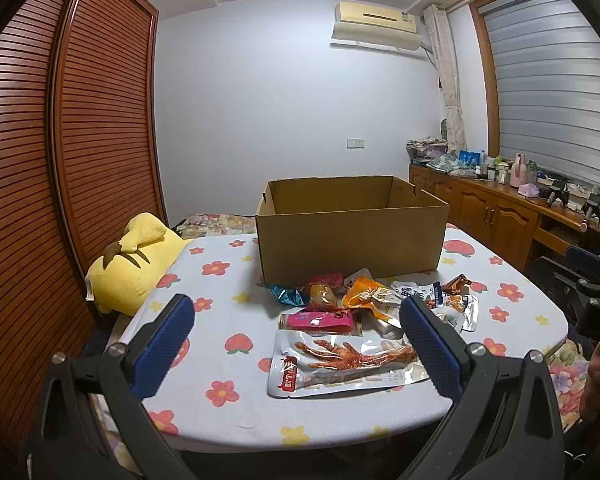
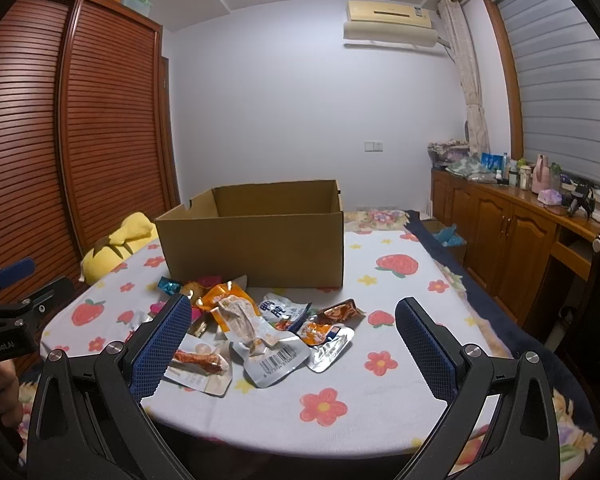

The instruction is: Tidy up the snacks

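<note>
A yellow plush point(image 1: 134, 258) lay at the table's point(image 1: 228, 412) left edge. My left gripper point(image 1: 296, 340) and right gripper point(image 2: 292, 338) hung spread wide, grasping nothing, over the snack packets point(image 2: 260, 328) heaped mid-table before the open cardboard box point(image 1: 350, 238).

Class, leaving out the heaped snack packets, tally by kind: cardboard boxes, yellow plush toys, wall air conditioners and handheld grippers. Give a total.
Cardboard box: 1
Yellow plush toy: 1
Air conditioner: 1
Grippers: 2, the left gripper and the right gripper
Total: 5
</note>
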Motion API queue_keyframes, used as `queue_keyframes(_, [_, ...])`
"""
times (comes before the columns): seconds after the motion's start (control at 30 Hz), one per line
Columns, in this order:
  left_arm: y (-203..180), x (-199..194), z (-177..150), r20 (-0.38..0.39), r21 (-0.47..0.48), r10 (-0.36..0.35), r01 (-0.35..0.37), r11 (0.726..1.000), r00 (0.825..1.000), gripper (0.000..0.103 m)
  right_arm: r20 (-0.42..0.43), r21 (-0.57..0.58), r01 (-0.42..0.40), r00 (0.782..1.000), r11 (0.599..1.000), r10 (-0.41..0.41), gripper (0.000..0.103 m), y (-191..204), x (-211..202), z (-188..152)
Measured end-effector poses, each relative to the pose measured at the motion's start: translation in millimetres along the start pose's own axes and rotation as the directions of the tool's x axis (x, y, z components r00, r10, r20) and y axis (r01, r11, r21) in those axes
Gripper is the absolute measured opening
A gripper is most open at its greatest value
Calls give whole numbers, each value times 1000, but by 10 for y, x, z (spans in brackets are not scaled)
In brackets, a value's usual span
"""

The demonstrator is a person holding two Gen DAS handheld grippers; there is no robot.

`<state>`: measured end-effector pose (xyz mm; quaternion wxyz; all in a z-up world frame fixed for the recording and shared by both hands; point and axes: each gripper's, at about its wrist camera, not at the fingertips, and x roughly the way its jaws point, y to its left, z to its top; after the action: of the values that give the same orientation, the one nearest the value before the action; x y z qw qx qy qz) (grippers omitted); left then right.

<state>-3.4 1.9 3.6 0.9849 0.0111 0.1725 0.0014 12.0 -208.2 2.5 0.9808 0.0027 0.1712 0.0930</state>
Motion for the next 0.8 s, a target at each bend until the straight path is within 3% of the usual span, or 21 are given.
queue_keyframes(0.8, [-3, 24, -17, -6, 6, -1, 1, 1000, 1000, 103, 3, -1, 0, 1000, 1000, 0, 103, 2, -13, 6])
